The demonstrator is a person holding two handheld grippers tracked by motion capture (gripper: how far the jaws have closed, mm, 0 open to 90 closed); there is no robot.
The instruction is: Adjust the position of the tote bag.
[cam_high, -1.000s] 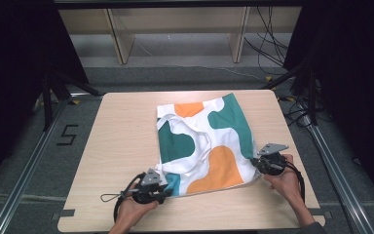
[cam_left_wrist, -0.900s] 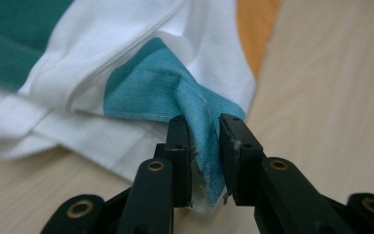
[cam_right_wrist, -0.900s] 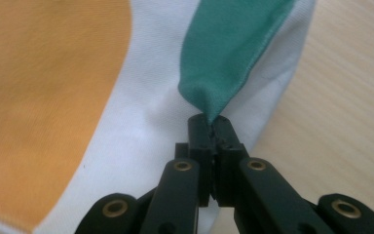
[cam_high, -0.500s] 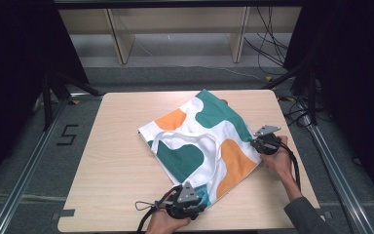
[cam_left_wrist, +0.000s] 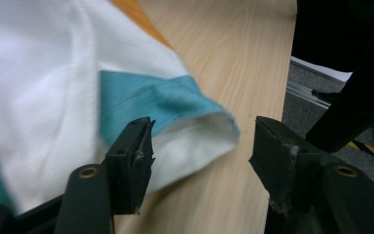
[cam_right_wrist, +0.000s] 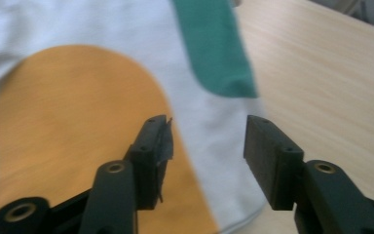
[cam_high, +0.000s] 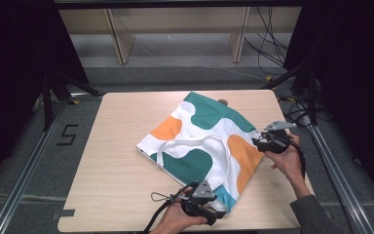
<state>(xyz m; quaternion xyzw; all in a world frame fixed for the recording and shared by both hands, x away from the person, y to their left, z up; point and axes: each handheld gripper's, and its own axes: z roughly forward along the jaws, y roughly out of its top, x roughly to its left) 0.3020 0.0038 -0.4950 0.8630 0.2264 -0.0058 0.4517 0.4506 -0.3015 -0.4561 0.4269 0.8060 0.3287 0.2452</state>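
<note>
Left gripper (cam_high: pixel 213 210) sits at the near counter edge, held in a hand (cam_high: pixel 175 222) coming in from the bottom. Its jaws have just been opening and now stand wide; in the left gripper view (cam_left_wrist: pixel 195 146) the bag's blue corner lies between them, loose, right pad clear of the cloth, left pad beside it. No pinch.

Bag (cam_high: pixel 207 141) lies flat mid-counter, turned diagonal, one corner pointing near, one far. White cloth with green, orange and blue patches; white strap looped across its top face. Near corner (cam_left_wrist: pixel 175 105) rests on the counter (cam_high: pixel 112 170), slightly puffed at the hem.

Right gripper (cam_high: pixel 258 142) is at the bag's right corner, mid-depth, in the other hand (cam_high: pixel 285 158). Its jaws have also just been opening and stand wide; the right gripper view (cam_right_wrist: pixel 207 141) shows white cloth between and below the pads, orange patch under the left pad, green patch farther on. Cloth edge runs past the right pad onto bare wood. Nothing pinched.

Beyond the counter: grey floor, wooden shelf legs (cam_high: pixel 119 41), cables (cam_high: pixel 268 39).
</note>
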